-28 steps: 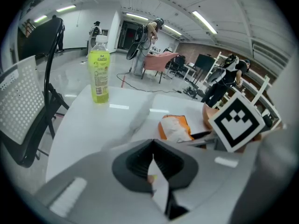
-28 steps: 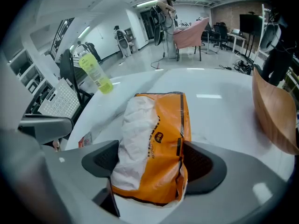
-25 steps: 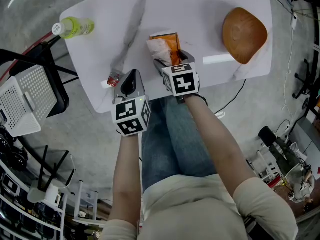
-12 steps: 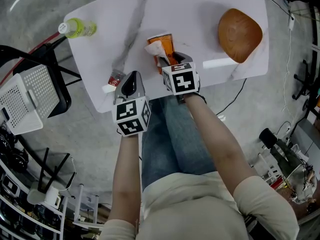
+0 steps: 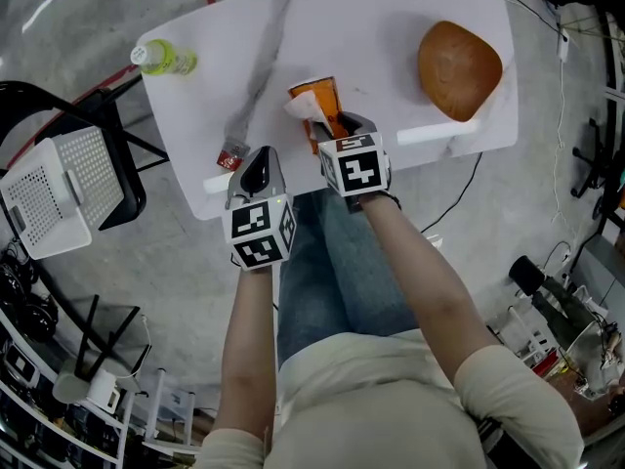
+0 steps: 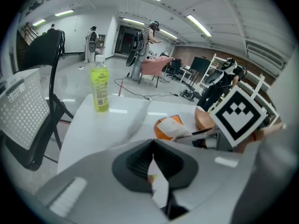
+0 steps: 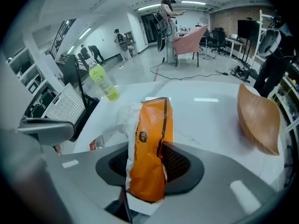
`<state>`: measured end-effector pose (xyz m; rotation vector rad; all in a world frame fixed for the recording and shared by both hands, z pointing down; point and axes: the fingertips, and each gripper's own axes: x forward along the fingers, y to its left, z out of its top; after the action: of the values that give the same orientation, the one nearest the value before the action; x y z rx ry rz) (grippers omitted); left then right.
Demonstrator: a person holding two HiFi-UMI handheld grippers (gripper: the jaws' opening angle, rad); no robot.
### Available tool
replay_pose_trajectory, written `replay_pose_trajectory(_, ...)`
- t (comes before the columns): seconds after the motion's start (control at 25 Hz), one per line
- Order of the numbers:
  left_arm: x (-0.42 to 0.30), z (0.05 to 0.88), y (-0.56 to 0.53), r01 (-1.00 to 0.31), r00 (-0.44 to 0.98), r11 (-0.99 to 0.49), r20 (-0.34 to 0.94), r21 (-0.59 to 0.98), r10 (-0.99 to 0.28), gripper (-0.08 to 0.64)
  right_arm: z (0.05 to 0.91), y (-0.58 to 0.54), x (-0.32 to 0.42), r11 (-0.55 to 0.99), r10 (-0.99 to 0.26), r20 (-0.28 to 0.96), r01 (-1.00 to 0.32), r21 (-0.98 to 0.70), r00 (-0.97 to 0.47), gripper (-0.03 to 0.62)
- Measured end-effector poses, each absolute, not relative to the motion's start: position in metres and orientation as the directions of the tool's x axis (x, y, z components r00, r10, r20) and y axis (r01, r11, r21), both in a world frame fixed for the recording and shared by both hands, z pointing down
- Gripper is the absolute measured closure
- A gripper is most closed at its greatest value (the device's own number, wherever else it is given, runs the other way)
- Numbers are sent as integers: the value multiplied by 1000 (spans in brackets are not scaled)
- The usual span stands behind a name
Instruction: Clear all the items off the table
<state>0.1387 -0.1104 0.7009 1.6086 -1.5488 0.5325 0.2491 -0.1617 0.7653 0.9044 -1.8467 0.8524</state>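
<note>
Below, white table [image 5: 391,27], grey floor [image 5: 186,252].

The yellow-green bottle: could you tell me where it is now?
In the head view the bottle stands at the table's far left corner, beyond the white basket.

Orange snack bag [image 7: 148,139] pinched in right gripper [image 7: 145,167], jaws just closing; green bottle [image 5: 166,59] upright far left; brown bowl [image 5: 459,69] right.

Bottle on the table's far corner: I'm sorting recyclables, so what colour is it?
Yellow-green; the plastic bottle shows best in the left gripper view.
</note>
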Motion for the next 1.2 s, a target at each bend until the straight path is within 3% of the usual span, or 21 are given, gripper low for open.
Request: replay_pose_trajectory(1.2, 138, 588, -71, -964, 134, 82, 729, 253, -672, 551, 610, -124, 243, 552, -349, 835, -813, -183, -425, 433)
